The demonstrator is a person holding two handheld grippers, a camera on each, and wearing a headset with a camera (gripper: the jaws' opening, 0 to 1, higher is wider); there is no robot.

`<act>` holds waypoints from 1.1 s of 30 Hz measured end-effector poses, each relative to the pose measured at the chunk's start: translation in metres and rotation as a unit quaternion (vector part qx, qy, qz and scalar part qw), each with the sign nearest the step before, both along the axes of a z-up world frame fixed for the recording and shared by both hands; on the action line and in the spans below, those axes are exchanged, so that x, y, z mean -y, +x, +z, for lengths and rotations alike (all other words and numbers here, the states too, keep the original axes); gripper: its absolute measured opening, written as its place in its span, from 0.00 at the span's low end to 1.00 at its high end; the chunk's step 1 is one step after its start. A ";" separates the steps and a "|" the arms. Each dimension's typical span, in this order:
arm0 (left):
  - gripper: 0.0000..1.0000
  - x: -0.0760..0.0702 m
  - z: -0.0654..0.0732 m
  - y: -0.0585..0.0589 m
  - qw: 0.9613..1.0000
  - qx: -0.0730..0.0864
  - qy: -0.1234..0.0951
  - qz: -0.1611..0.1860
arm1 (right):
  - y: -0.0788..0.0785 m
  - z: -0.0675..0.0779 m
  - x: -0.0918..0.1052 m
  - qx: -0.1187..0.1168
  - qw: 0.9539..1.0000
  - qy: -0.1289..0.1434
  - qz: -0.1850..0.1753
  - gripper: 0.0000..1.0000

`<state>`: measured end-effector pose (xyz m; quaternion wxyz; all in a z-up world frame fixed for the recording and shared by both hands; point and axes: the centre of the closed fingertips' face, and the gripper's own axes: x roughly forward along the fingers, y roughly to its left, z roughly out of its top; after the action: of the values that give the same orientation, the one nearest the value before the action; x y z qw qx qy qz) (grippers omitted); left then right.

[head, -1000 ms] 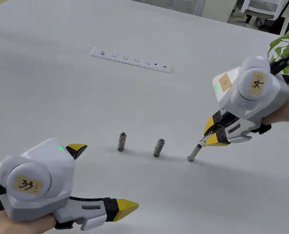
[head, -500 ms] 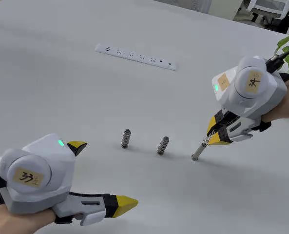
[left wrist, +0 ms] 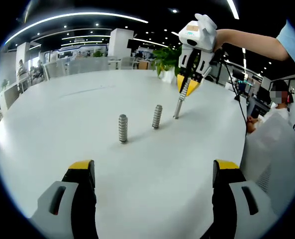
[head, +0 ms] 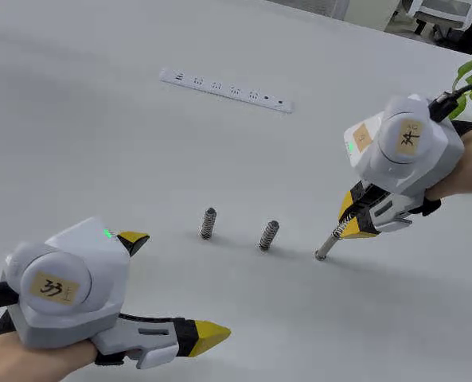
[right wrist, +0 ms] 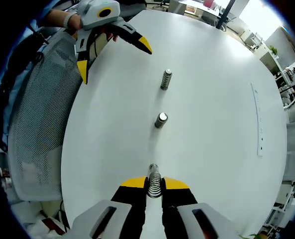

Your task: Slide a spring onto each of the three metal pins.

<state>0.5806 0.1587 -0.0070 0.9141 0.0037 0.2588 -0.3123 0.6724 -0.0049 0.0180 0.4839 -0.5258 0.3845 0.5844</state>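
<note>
**Third pin: spring on the tip, push along the axis**

The right gripper (head: 349, 231) is clamped on the spring (right wrist: 154, 183). The left gripper (head: 172, 286) sits at the near left of the table (head: 100, 119) with its jaws wide apart and nothing between them.

Three pins stand in a row. The left pin (head: 208, 223) and the middle pin (head: 268, 235) each carry a spring already. The right pin (head: 325, 248) is bare along most of its shaft.

Key relation: in the right gripper view the right pin's head sits straight ahead of the jaws, touching or just inside the spring's lower end. In the head view the pin appears to lean, base at the near left and head up toward the right gripper. The spring's long axis lines up with the shaft. I judge the next move to be a push down that line, then release. The right gripper is the nearer one, and the left is well apart.

Readable marks: the left gripper's tag (head: 51, 288) starts "33", and the rest is unclear. The handwriting on the right gripper's tag (head: 409, 137) is illegible to me. I see no print on the power strip (head: 225, 88) at the far side.
</note>
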 end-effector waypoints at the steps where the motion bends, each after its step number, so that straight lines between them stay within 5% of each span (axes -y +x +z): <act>1: 0.98 -0.001 0.000 0.000 1.000 -0.001 -0.001 0.001 | 0.000 -0.001 -0.001 0.000 1.000 -0.001 0.000 0.08; 33: 0.96 -0.010 -0.005 0.002 1.000 -0.012 -0.005 0.013 | 0.008 -0.055 0.001 -0.008 0.999 -0.045 0.001 0.08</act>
<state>0.5828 0.1683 -0.0116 0.9150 -0.0078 0.2679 -0.3017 0.6806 -0.0063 -0.0374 0.4562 -0.5429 0.4138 0.5709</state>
